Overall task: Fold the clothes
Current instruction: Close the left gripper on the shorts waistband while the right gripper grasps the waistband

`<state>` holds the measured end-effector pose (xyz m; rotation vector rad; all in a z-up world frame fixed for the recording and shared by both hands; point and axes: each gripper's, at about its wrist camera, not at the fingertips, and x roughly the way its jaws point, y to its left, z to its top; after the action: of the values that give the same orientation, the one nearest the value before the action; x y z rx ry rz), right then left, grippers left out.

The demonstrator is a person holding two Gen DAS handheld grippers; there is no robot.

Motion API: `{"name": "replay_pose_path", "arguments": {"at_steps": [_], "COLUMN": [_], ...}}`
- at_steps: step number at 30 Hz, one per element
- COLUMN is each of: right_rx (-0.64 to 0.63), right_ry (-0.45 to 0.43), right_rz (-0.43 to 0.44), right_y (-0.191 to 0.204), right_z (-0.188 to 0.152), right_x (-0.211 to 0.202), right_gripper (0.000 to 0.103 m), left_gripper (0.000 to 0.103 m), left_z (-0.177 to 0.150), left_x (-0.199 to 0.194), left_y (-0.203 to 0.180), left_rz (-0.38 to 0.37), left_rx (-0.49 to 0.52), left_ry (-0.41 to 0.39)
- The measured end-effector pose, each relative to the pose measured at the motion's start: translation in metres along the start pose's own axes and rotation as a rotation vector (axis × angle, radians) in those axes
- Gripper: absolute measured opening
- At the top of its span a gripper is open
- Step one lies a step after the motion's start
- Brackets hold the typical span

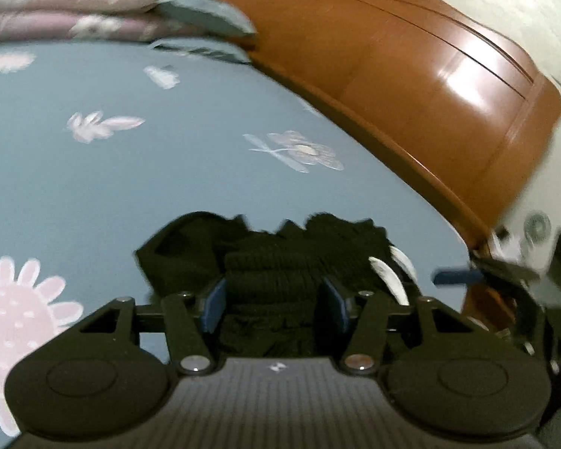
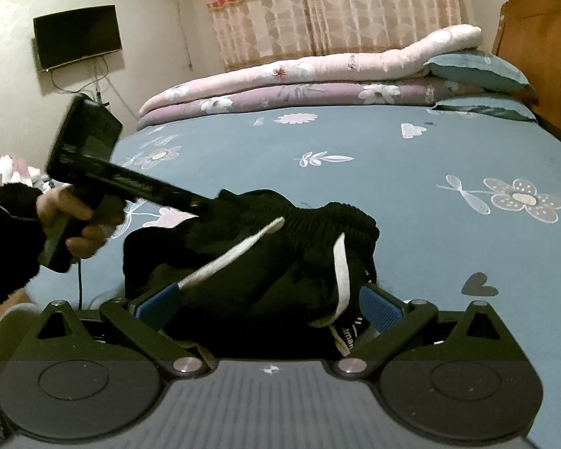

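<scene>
A black garment [image 1: 273, 262] with a ribbed waistband and white drawstrings [image 2: 235, 254] lies bunched on the blue flowered bed sheet [image 2: 355, 187]. My left gripper [image 1: 275, 305] is shut on the bunched waistband, which fills the space between its blue pads. In the right wrist view a hand holds that left gripper [image 2: 130, 183] at the left, its tip buried in the black garment [image 2: 280, 254]. My right gripper [image 2: 268, 307] stands open and wide, with the near part of the garment and a drawstring lying between its fingers. The right gripper [image 1: 505, 280] shows at the left view's right edge.
Folded pink and purple quilts [image 2: 280, 82] and blue pillows [image 2: 475, 67] lie along the far side of the bed. A wooden headboard [image 1: 411, 93] stands to the right. A wall television [image 2: 76, 35] and a curtain [image 2: 329, 7] are behind.
</scene>
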<state>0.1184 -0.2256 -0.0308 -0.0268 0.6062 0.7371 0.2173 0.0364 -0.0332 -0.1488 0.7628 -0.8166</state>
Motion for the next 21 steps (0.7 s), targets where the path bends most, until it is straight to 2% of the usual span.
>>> {"name": "replay_pose_path", "arguments": {"at_steps": [2,5,8,9,12,14,16,17,18,19,21], "right_rx": [0.001,0.015,0.012,0.009,0.009,0.012,0.020,0.024,0.029,0.034,0.039], "right_ry": [-0.005,-0.006,0.002,0.003,0.011,0.015,0.010,0.007,0.003,0.001,0.004], "right_rz": [-0.005,-0.003,-0.005,-0.006,-0.009,-0.012,-0.011,-0.008,-0.005,-0.001,0.007], "right_y": [-0.002,-0.005,-0.004,-0.004,-0.004,-0.007,-0.008,-0.009,-0.009,-0.010,-0.010], "right_z": [0.000,0.000,0.000,0.000,-0.002,-0.002,-0.002,-0.002,-0.002,-0.002,-0.003], "right_x": [-0.002,-0.002,0.002,0.003,0.004,0.004,0.004,0.004,0.003,0.003,0.004], "right_gripper": [0.103,0.103,0.103,0.103,0.103,0.103,0.103,0.103,0.103,0.103,0.103], "left_gripper": [0.053,0.054,0.054,0.054,0.053,0.048,0.035,0.035,0.036,0.046,0.059], "left_z": [-0.002,-0.010,-0.022,-0.024,-0.026,-0.025,-0.025,-0.024,-0.024,-0.024,-0.025], "left_x": [-0.011,-0.018,-0.005,-0.002,-0.004,-0.009,-0.014,-0.017,-0.020,-0.020,-0.021], "left_y": [-0.012,-0.022,-0.015,-0.012,-0.009,-0.012,-0.017,-0.019,-0.021,-0.022,-0.025], "left_rz": [-0.031,-0.071,-0.063,-0.069,-0.137,-0.166,-0.168,-0.172,-0.180,-0.164,-0.132], "left_rx": [0.054,0.119,0.082,0.045,-0.047,-0.076,-0.077,-0.078,-0.079,-0.076,-0.068], "left_ry": [-0.014,0.010,0.106,0.110,0.069,0.046,0.032,0.025,0.020,0.021,0.023]}}
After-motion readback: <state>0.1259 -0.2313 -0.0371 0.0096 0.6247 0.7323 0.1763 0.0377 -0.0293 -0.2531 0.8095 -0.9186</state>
